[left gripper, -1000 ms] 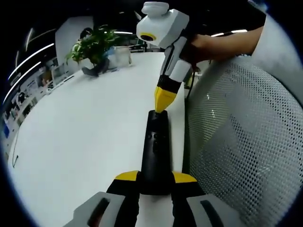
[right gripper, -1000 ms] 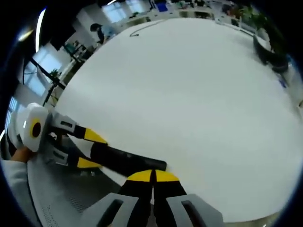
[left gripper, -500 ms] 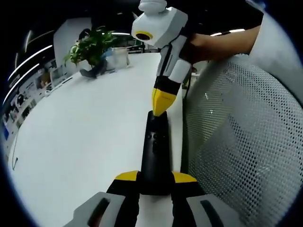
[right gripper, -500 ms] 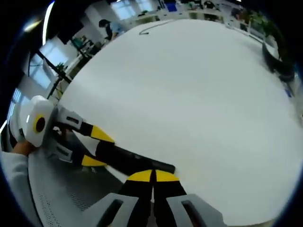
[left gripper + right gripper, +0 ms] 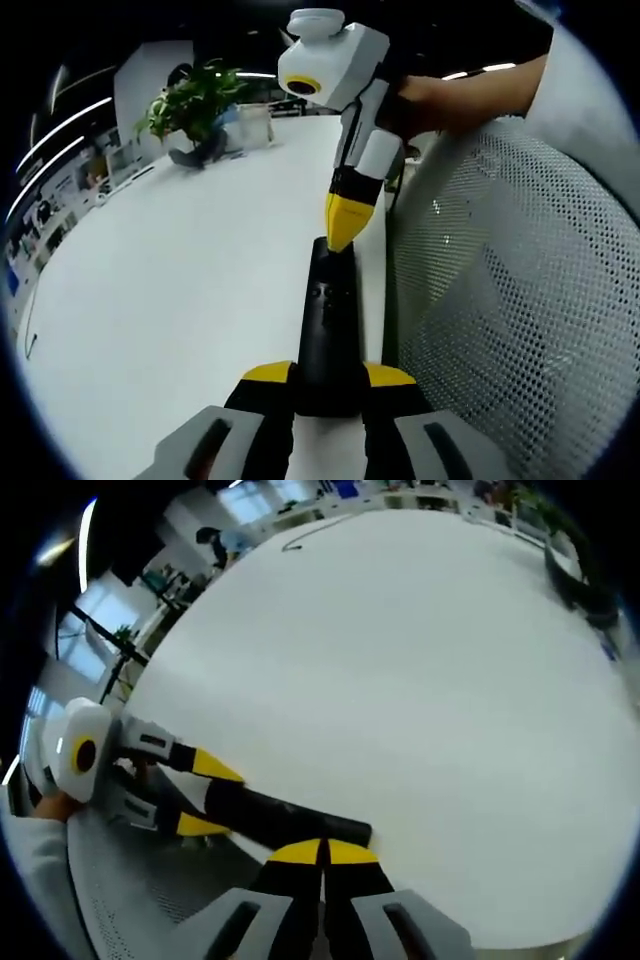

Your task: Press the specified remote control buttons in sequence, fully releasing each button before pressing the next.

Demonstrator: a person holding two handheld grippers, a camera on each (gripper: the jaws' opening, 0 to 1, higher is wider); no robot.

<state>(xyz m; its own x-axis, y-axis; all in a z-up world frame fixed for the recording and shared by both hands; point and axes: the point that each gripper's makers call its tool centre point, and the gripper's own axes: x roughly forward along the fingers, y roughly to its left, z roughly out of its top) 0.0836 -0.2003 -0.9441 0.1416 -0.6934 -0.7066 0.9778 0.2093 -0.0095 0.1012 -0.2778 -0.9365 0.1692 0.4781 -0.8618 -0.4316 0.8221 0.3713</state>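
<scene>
A long black remote (image 5: 328,320) lies along the right edge of the white table (image 5: 180,290). My left gripper (image 5: 328,376) is shut on its near end, one yellow fingertip on each side. My right gripper (image 5: 342,222) comes down from above with its jaws together, and its yellow tip rests on the remote's far end. In the right gripper view, the shut right gripper (image 5: 322,852) sits over the end of the remote (image 5: 285,820). From the left of that view, the left gripper (image 5: 210,798) clamps the remote's other end.
A white mesh chair back (image 5: 500,310) stands close along the table's right edge. A potted plant (image 5: 195,95) is at the far end of the table. A hand (image 5: 440,95) holds the right gripper. A thin cable (image 5: 310,535) lies across the table.
The right gripper has shifted slightly over the remote's far end while staying shut. The left gripper keeps its hold on the remote, which has not moved.
</scene>
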